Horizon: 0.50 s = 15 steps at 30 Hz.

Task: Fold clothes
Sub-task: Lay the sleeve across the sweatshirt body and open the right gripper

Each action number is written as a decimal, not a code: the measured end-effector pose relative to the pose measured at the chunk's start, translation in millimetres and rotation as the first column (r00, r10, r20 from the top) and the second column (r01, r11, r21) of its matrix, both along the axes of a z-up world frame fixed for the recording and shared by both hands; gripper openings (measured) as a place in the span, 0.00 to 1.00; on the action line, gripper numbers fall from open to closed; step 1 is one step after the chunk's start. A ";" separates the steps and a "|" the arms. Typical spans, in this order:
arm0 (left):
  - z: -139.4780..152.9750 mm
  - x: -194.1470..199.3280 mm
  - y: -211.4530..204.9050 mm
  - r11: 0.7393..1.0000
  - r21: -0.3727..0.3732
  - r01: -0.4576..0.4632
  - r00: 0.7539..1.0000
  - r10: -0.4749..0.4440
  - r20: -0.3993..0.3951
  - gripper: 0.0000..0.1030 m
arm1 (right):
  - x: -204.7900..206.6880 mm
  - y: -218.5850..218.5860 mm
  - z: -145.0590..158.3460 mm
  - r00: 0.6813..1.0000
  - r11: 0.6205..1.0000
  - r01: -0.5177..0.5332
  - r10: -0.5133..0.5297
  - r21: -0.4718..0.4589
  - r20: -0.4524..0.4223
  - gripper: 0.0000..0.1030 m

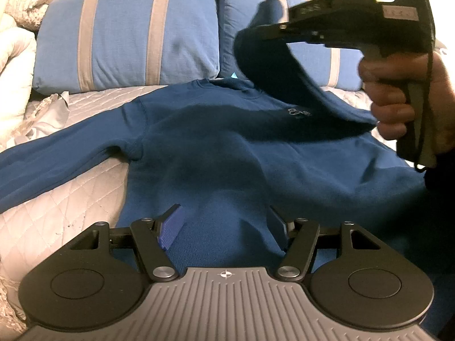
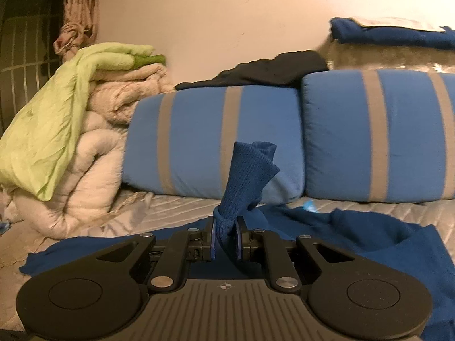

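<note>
A dark blue sweatshirt (image 1: 216,147) lies spread on the quilted bed, front up, its left sleeve (image 1: 57,164) stretched out to the left. My left gripper (image 1: 224,221) is open and empty, low over the sweatshirt's hem. My right gripper (image 2: 226,236) is shut on the cuff of the right sleeve (image 2: 247,170). In the left wrist view it holds that sleeve (image 1: 270,65) lifted above the sweatshirt's chest, the right gripper (image 1: 270,31) at upper right with the hand on its handle.
Two blue pillows with grey stripes (image 1: 128,37) (image 2: 378,133) lean at the head of the bed. A dark garment (image 2: 264,68) lies on top of them. Folded cream and green bedding (image 2: 71,125) is piled at the left. The quilted bedspread (image 1: 57,221) shows beside the sweatshirt.
</note>
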<state>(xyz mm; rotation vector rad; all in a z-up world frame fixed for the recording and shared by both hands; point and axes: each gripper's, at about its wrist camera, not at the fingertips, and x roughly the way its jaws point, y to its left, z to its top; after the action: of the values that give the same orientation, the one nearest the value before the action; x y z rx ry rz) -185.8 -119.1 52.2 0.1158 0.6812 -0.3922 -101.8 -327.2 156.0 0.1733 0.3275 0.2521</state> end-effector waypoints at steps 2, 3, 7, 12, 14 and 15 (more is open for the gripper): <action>-0.1 0.4 0.2 1.000 -0.002 0.000 1.000 0.000 0.000 0.62 | 1.7 8.7 -0.7 1.000 1.000 -0.012 0.012 0.001 -0.002 0.15; -0.1 0.5 0.4 1.000 -0.003 0.000 1.000 0.000 0.000 0.62 | 2.7 12.0 -1.0 1.000 1.000 -0.018 0.018 0.000 -0.003 0.15; -0.1 0.3 0.2 1.000 -0.004 0.000 1.000 0.000 0.000 0.62 | 4.5 23.9 -3.0 1.000 0.999 -0.027 0.027 -0.029 -0.008 0.21; 0.5 0.9 0.6 1.000 -0.006 0.000 1.000 0.000 0.000 0.62 | -1.5 27.3 -2.5 0.999 0.998 -0.048 0.049 -0.042 0.019 0.87; 0.8 1.2 0.6 1.000 -0.005 0.000 1.000 0.000 0.000 0.62 | -3.1 28.3 -0.9 0.998 0.997 -0.055 0.056 -0.045 0.023 0.87; 0.8 1.3 0.7 1.000 -0.005 -0.001 1.000 0.001 0.000 0.62 | -3.1 28.5 -0.2 0.998 0.997 -0.060 0.061 -0.045 0.020 0.88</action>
<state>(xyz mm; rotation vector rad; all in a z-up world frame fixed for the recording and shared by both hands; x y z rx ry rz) -184.5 -118.4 53.0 0.1112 0.6803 -0.3933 -104.9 -298.6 155.7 0.1172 0.3171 0.3064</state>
